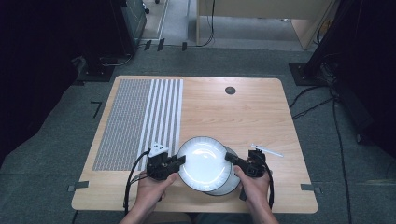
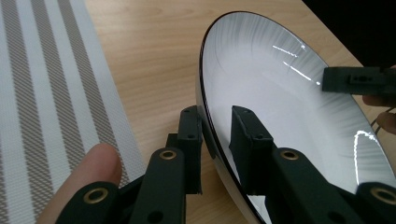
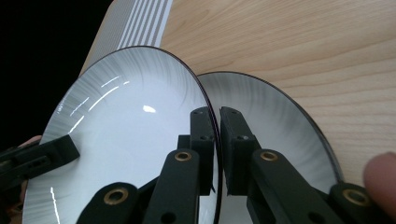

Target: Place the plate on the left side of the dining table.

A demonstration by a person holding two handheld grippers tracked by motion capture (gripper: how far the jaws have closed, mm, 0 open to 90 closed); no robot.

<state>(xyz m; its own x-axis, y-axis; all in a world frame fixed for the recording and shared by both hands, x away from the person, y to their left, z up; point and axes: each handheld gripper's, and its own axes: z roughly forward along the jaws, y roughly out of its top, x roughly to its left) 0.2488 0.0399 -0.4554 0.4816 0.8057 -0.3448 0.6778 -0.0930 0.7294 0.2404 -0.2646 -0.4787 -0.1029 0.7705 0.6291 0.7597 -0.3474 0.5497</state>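
A white plate with a dark rim point(image 1: 203, 161) point(image 2: 280, 93) point(image 3: 130, 130) is held, tilted, just above a second plate of the same kind point(image 1: 226, 187) point(image 3: 280, 121) that lies on the wooden table near its front edge. My left gripper point(image 1: 180, 160) point(image 2: 217, 140) is shut on the upper plate's left rim, one jaw outside and one inside. On the opposite rim my right gripper point(image 1: 230, 157) point(image 3: 218, 135) is shut as well. Each gripper also appears across the plate in the other's view: the right gripper point(image 2: 355, 79) and the left gripper point(image 3: 46, 154).
A grey and white striped placemat point(image 1: 140, 121) point(image 2: 42, 93) covers the table's left part, close to my left hand. A thin white stick-like item point(image 1: 267, 150) lies just right of my right gripper. A dark round hole point(image 1: 230, 90) sits at the table's far edge.
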